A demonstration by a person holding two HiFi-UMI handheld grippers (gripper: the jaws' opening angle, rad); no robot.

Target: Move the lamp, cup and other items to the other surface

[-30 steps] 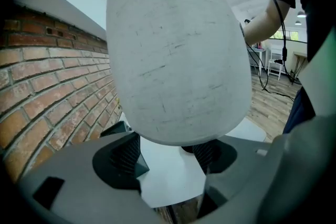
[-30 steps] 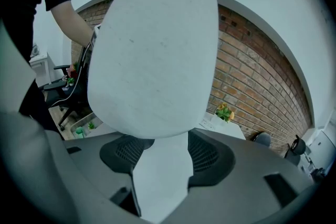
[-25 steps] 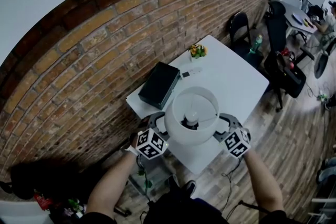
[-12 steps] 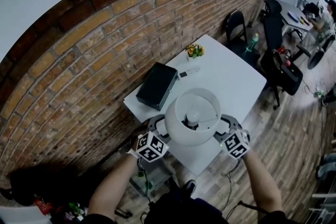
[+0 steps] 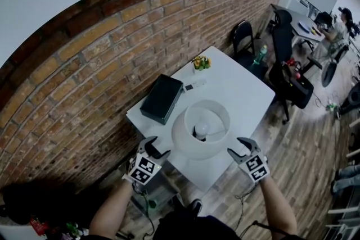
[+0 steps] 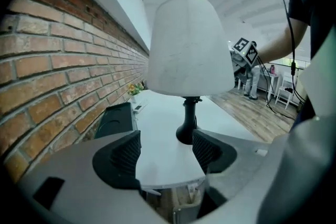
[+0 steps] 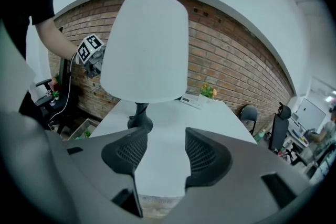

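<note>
Jaws open on left gripper (image 5: pixel 157 149), closing empty on right gripper (image 5: pixel 237 147), flank one lamp (image 5: pixel 185 137).

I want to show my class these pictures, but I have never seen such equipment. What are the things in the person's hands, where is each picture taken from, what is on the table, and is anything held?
No robot: a person holds a tool with a two-fingered claw in each hand, the left claw and the right claw. The patterned cubes belong to the tools. The wide picture comes from a camera on the person's head, looking down. The other two come from a camera on each tool, looking along its claw. On the table are a lamp, a black box, a white device and a pot of flowers. Nothing is held: both claws are open, either side of the lamp, not touching it. The right claw is closing, with nothing in it.
</note>
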